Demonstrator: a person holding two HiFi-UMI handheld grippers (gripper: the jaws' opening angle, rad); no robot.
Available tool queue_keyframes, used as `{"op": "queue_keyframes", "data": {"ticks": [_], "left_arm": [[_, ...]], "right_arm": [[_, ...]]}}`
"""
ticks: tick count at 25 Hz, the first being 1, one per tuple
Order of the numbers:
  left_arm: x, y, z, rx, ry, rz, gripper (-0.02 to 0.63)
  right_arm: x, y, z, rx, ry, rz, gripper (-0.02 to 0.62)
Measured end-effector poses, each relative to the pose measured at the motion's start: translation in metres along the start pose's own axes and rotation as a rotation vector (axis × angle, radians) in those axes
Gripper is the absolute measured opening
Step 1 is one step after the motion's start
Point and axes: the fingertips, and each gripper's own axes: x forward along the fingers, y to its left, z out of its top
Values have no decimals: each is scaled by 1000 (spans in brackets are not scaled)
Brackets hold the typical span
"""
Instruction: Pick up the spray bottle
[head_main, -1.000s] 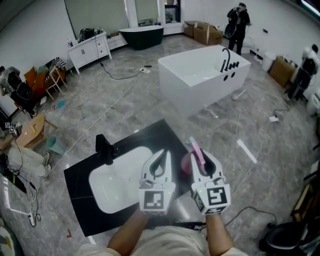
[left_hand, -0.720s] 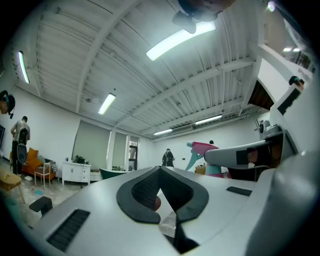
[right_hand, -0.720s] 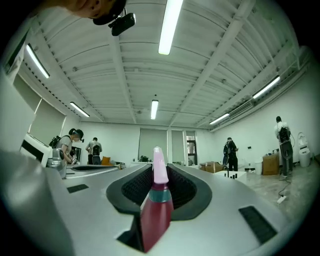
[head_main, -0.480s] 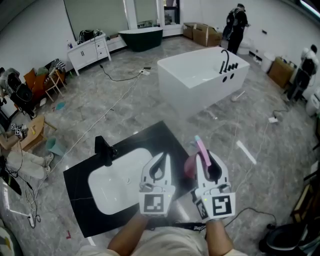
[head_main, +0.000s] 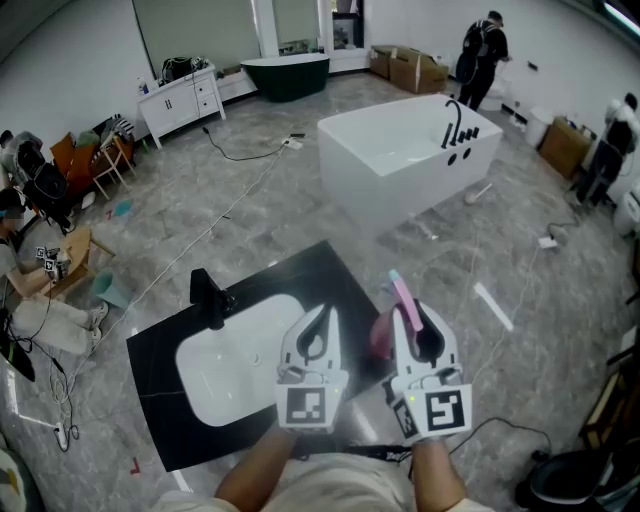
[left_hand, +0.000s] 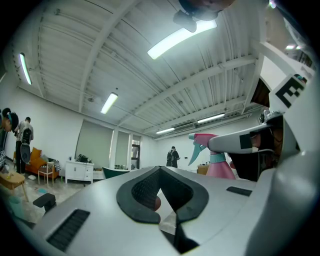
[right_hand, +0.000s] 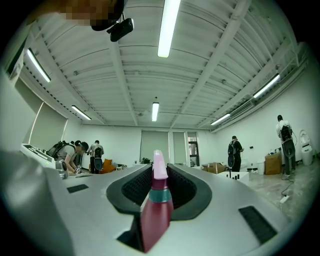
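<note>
Spray bottle (head_main: 402, 300) right of sink (head_main: 225, 372)

Left gripper (head_main: 322, 316) and right gripper (head_main: 414, 314) are white, with black-lined fingers (left_hand: 138, 193).

1. No word, brand name or number can be read in any view.
2. The only signs are black-and-white square markers, block patterns without letters. One is on the left gripper's (head_main: 322, 310) cube (head_main: 304, 403), over the near edge of the black counter (head_main: 160, 400). Another is on the right gripper's (head_main: 412, 318) cube (head_main: 438, 410), beside that counter's right corner.
3. The pink spray bottle (right_hand: 155, 210) shows no legible label.
</note>
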Motion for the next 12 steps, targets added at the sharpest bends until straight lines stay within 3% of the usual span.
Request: {"op": "queue_keyframes", "data": {"ticks": [12], "left_arm": [[-3, -7, 5, 28, 9, -8, 2]], "right_arm": [[1, -2, 3, -26, 18, -8, 98]]}}
